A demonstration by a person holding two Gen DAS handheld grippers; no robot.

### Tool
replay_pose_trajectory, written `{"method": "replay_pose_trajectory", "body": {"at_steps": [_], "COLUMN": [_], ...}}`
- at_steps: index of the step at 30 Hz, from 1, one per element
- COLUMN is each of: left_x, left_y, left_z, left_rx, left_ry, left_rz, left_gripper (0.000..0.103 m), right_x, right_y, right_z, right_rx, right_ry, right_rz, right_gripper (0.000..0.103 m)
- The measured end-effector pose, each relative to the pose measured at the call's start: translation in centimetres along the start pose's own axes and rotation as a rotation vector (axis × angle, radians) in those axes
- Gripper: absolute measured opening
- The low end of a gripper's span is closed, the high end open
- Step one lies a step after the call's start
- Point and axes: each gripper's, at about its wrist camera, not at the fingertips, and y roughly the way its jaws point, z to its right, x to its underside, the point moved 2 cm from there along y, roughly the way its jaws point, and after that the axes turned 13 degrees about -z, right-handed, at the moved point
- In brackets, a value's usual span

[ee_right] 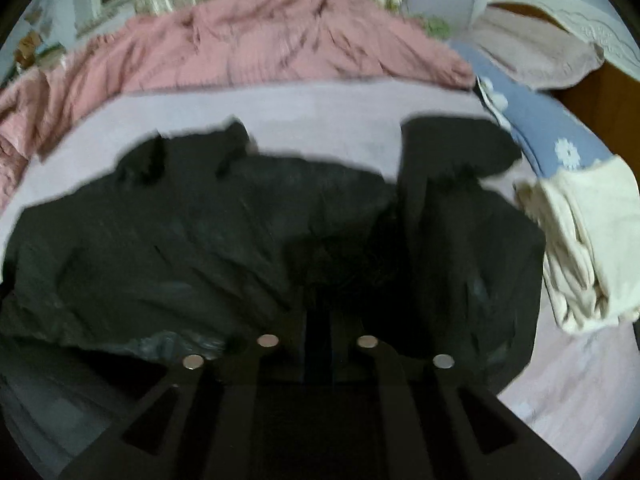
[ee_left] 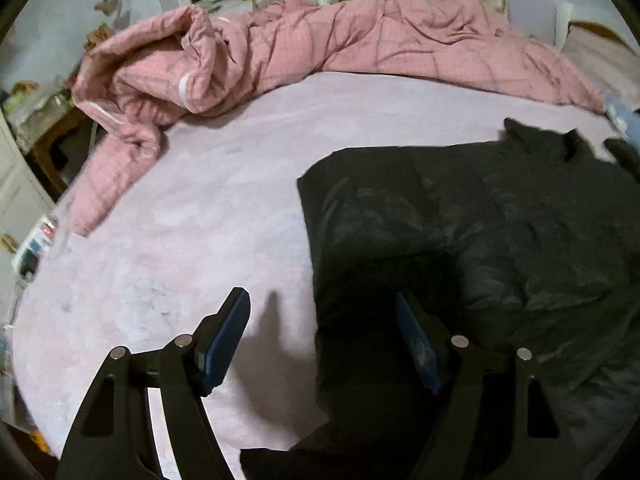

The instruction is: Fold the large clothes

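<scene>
Black jacket (ee_left: 500,232) spread flat on the pale pink bed sheet (ee_left: 180,240), collar toward the far edge of the bed, one sleeve (ee_right: 452,152) folded up toward the far right corner. Fabric creased, with a sheen across the body.

Left gripper (ee_left: 320,312) hovering over the jacket's left edge, jaws well apart; one blue pad above bare sheet, the other above black fabric. Nothing between the pads.

Right gripper (ee_right: 319,320) low over the middle of the jacket, view blurred. Jaws close together with a narrow dark gap; tips lost against the black fabric, so cannot tell whether cloth is pinched or the jaws stand free.

Pink quilt (ee_left: 248,52) bunched along the far edge of the bed, trailing down to the left edge. Blue flowered pillow (ee_right: 552,140) at the far right corner. Folded cream garment (ee_right: 588,240) at the right edge, just beside the jacket.
</scene>
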Motion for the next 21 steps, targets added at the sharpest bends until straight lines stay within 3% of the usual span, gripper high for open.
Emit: {"method": "replay_pose_trajectory", "body": {"at_steps": [2, 5, 7, 11, 15, 17, 21], "left_x": [0.0, 0.0, 0.4, 1.9, 4.6, 6.0, 7.5], "left_y": [-0.2, -1.3, -2.8, -7.3, -12.1, -14.2, -15.3], "left_z": [0.2, -0.1, -0.2, -0.3, -0.9, -1.0, -0.2], "left_rx": [0.001, 0.032, 0.041, 0.083, 0.045, 0.085, 0.158], "left_ry": [0.010, 0.014, 0.026, 0.040, -0.042, -0.080, -0.085], "left_rz": [0.018, 0.068, 0.127, 0.250, 0.347, 0.391, 0.411], "left_gripper": [0.073, 0.073, 0.073, 0.075, 0.080, 0.084, 0.091], "right_x": [0.4, 1.2, 2.2, 5.3, 9.6, 11.3, 12.9], "right_y": [-0.4, -2.2, -3.9, -7.4, -11.1, -12.1, -11.6], "right_z": [0.0, 1.3, 2.0, 2.1, 1.6, 1.5, 2.2], "right_rx": [0.006, 0.031, 0.065, -0.043, -0.049, -0.036, -0.040], "right_ry": [-0.004, 0.048, 0.107, 0.100, 0.064, 0.064, 0.095], "right_rz": [0.019, 0.114, 0.193, 0.293, 0.439, 0.495, 0.510], "right_gripper": [0.026, 0.057, 0.060, 0.061, 0.086, 0.086, 0.088]}}
